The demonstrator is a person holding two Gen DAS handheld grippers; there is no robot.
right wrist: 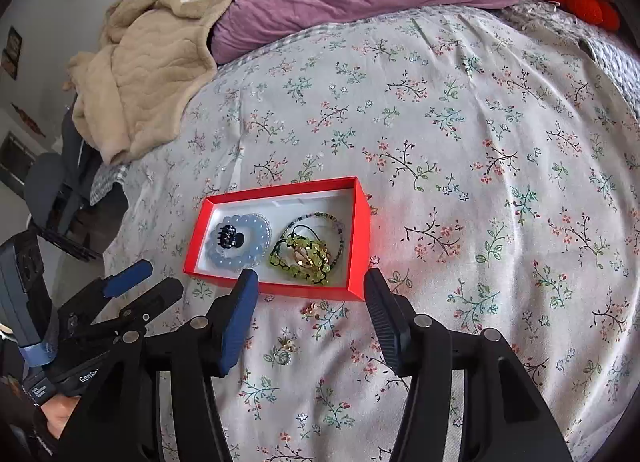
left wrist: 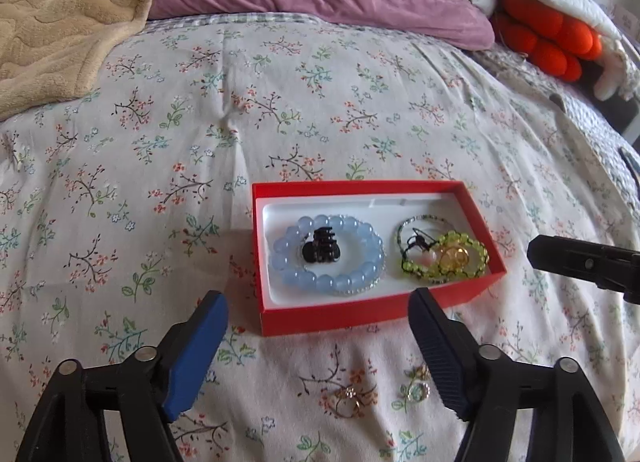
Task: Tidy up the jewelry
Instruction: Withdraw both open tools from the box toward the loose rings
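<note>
Here: one red box [left wrist: 372, 314], two rings [left wrist: 348, 402] on bedspread [left wrist: 200, 121]; left tongs [left wrist: 320, 354], right tongs [right wrist: 308, 318] both apart, empty.

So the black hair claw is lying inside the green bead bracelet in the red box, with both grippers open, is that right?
Not quite: the left wrist view shows the black hair claw inside the blue bead bracelet, not the green one, in the red box. Both grippers, left and right, are open.

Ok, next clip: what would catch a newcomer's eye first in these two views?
Probably the red box in the middle of the floral bedspread, holding a blue bead bracelet with a black hair claw inside its ring and a green bead bracelet tangled with other pieces. Next, the small rings lying loose on the cover in front of the box, between the open left gripper and open right gripper.
</note>
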